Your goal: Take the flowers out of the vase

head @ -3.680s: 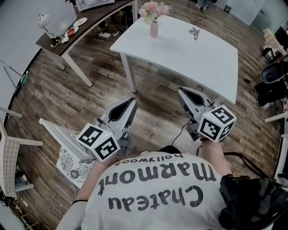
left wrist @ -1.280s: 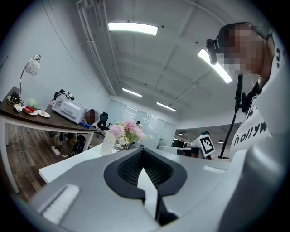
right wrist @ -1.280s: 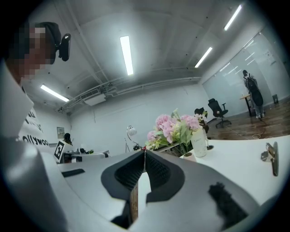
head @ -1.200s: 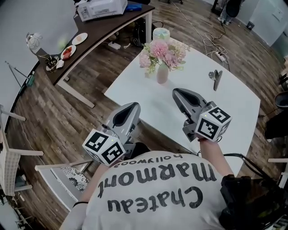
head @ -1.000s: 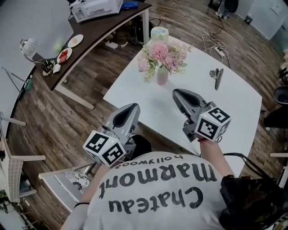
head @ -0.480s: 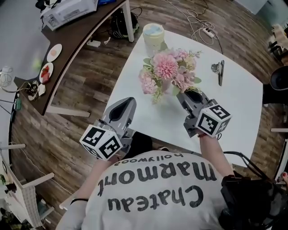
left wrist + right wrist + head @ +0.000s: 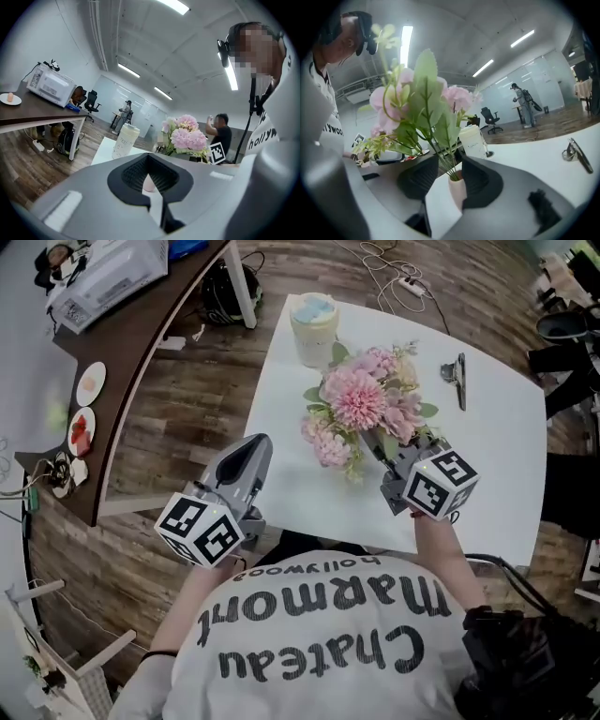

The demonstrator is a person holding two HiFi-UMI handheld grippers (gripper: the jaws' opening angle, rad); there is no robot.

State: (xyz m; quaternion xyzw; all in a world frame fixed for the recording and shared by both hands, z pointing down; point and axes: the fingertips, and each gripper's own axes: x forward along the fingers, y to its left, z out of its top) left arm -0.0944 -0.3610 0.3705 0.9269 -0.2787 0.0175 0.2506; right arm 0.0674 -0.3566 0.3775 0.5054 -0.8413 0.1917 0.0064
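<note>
No flowers [image 7: 361, 401] are removed yet. The vase [image 7: 457, 187] is straddled, unclamped, by the right gripper [image 7: 451, 179], just opened wide; the left gripper [image 7: 149, 180] is closed.

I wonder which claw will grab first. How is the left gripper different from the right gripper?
The left gripper has its jaws together with nothing in them; the right gripper has just been opening its jaws, and the pink vase stands between them. The left gripper is at the edge of the white table, clear of the flowers; the right gripper reaches in under them. Both carry a cube with square markers.
</note>
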